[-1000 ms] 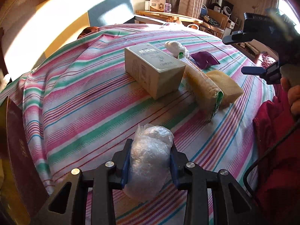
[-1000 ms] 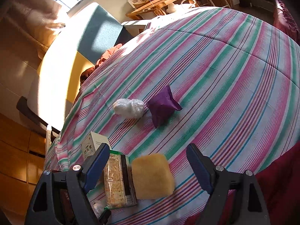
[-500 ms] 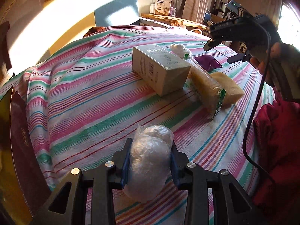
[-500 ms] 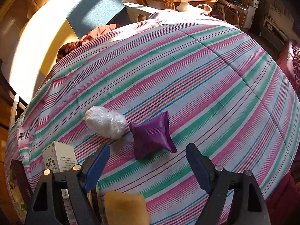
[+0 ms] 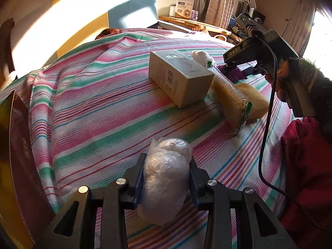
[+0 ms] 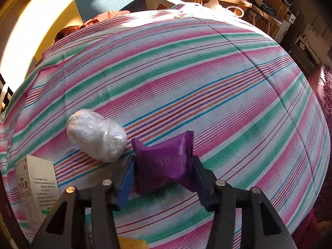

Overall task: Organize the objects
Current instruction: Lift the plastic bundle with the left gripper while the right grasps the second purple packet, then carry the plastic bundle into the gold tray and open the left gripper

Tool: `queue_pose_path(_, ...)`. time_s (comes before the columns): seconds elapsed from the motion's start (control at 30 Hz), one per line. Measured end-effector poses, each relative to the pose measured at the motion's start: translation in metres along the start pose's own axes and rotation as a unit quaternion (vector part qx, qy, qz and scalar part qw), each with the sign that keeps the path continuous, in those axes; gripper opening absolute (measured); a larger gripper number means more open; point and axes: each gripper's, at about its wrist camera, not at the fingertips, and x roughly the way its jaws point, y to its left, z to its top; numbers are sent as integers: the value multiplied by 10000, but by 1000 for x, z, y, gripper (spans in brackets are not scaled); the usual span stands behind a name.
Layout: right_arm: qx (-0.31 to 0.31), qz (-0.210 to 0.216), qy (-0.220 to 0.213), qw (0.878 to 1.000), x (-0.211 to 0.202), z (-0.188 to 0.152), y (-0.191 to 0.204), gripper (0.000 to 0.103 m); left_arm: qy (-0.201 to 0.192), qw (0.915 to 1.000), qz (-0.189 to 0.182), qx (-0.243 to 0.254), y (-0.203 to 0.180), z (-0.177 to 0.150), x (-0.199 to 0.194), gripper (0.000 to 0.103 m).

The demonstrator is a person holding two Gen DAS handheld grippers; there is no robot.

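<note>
left gripper (image 5: pixel 167 183) jaws clamp crinkly plastic-wrapped bundle (image 5: pixel 166 178), unmoved | right gripper (image 6: pixel 164 176) jaws, just closing, pinch glossy purple packet (image 6: pixel 164 164) | striped cloth (image 6: pixel 186 78)

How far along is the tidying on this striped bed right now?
Nothing looks finished: no sorted pile or container shows. In hand: the left gripper is shut on a clear plastic bundle, and the right gripper, jaws just closing, pinches the purple packet. Still lying on the striped sheet: the beige box, cracker pack, yellow sponge and a second plastic bundle.
</note>
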Motion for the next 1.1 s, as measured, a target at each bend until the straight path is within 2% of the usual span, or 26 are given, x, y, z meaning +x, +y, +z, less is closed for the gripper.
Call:
queue_pose_path(0.03,10,29,-52,10000,-2,0,-1,44,-2,10000,37,-1,-1,0,0,38)
queue_pose_path(0.37,128,253,-73,9996,-1,-6,-13,45,49,9999,-3,-105,2,4,-8,35)
queue_pose_path(0.53,59,212,-113,9997,-2,-8,-12,46,-176,9996,-24,-214,5,7,-36,35)
queue_pose_path(0.73,-57,163,-187,9997,-4,-11,-13,47,-403,9966,46,-711,30,6,-81,35)
queue_pose_path(0.93,-101,129,-204,9997,-7,-16,-13,47,-627,9852,275,-1570,91,-7,-128,35)
queue_pose_path(1.1,-192,68,-211,9996,-9,-19,-15,47,-760,9644,818,-2397,164,-30,-158,35)
